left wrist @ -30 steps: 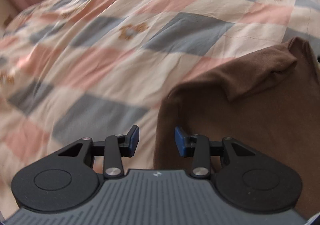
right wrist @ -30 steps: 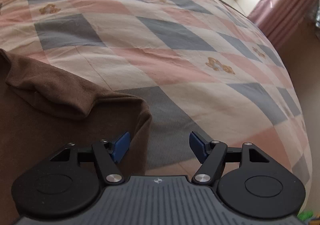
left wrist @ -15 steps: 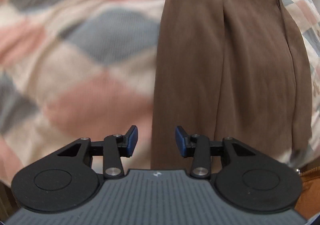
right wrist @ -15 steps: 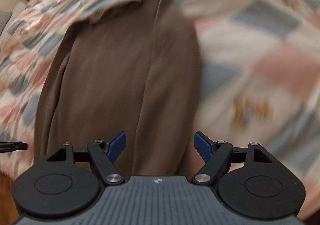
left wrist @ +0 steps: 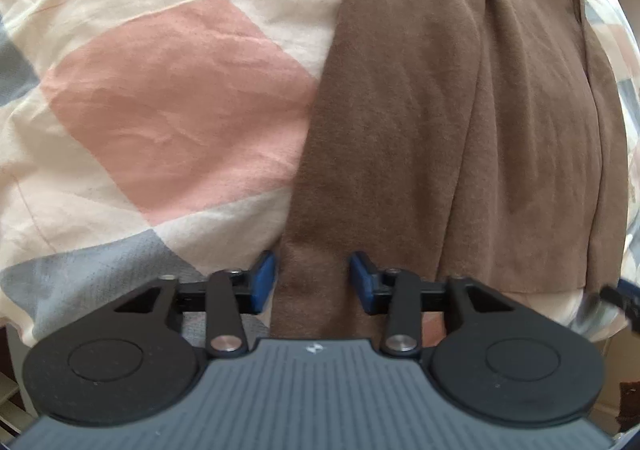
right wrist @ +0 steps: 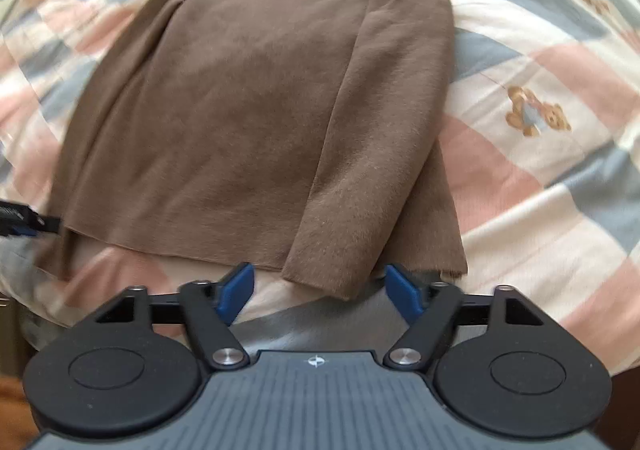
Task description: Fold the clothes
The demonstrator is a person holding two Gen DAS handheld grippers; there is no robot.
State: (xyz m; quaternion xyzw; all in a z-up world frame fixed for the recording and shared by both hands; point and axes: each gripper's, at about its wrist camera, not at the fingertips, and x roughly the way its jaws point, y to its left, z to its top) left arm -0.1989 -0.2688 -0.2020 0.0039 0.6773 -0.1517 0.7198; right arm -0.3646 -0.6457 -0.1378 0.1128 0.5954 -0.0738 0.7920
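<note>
At frame bottom: brown knit sweater hem, long axis running up-frame on the checked quilt.
Left gripper straddles its corner; right gripper wider; both gaping, empty.

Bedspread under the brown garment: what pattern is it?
Pink, grey-blue and cream checks with small teddy bear prints on the bedspread; clearest in the right wrist view.
</note>
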